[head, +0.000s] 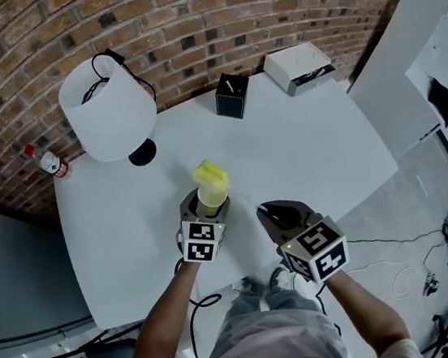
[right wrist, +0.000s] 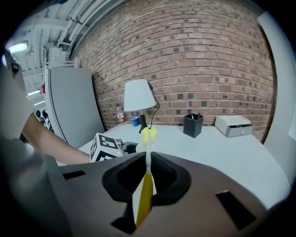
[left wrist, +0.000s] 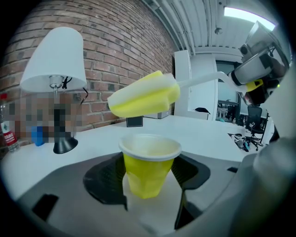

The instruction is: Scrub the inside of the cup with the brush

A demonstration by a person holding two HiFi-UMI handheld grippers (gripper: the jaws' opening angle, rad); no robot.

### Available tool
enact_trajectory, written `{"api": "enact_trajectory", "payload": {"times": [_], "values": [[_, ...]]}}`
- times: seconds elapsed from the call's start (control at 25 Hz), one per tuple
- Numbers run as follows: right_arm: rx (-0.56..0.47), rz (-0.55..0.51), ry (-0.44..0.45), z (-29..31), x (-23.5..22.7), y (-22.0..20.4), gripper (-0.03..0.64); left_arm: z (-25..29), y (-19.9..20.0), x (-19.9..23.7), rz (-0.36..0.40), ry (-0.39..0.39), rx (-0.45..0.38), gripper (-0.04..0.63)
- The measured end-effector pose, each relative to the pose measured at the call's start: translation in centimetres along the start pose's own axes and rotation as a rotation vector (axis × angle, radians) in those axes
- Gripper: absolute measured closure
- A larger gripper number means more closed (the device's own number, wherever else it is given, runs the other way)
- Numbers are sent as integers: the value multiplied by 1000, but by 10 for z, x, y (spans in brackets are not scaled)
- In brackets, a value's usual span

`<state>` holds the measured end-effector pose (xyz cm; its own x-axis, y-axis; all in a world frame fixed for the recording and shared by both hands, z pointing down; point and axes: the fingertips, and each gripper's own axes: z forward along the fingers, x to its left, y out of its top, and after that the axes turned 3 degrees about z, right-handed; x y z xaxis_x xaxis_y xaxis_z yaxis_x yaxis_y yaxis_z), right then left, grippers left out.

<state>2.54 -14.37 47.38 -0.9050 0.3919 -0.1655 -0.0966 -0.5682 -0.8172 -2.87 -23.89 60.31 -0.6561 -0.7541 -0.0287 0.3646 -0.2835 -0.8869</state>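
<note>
A yellow cup [left wrist: 147,171] with a white rim stands upright between the jaws of my left gripper [left wrist: 148,175], which is shut on it. In the head view the cup [head: 209,198] is over the table's near middle. My right gripper [right wrist: 147,176] is shut on the brush handle [right wrist: 145,194], a thin white and yellow stick. The brush's yellow sponge head [left wrist: 144,95] hovers just above the cup's mouth, lying nearly flat and outside the cup. From above, the sponge head [head: 209,173] hides part of the cup's opening. The right gripper [head: 282,217] is to the right of the left gripper [head: 206,215].
A white lamp [head: 107,108] stands at the back left of the white table [head: 311,154], with a small bottle [head: 48,162] beside it. A black pen holder [head: 232,95] and a white box [head: 298,68] sit at the back. Cables lie on the floor at right.
</note>
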Motion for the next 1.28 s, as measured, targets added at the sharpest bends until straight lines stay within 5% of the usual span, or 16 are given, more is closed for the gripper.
{"api": "enact_trajectory", "payload": {"times": [0.6, 1.28], "values": [[26, 18, 48, 6, 8, -16, 588, -8, -23, 1, -10, 19, 66, 302], [-35, -63, 113, -19, 20, -26, 589, -79, -18, -21, -53, 207, 74, 304]]}}
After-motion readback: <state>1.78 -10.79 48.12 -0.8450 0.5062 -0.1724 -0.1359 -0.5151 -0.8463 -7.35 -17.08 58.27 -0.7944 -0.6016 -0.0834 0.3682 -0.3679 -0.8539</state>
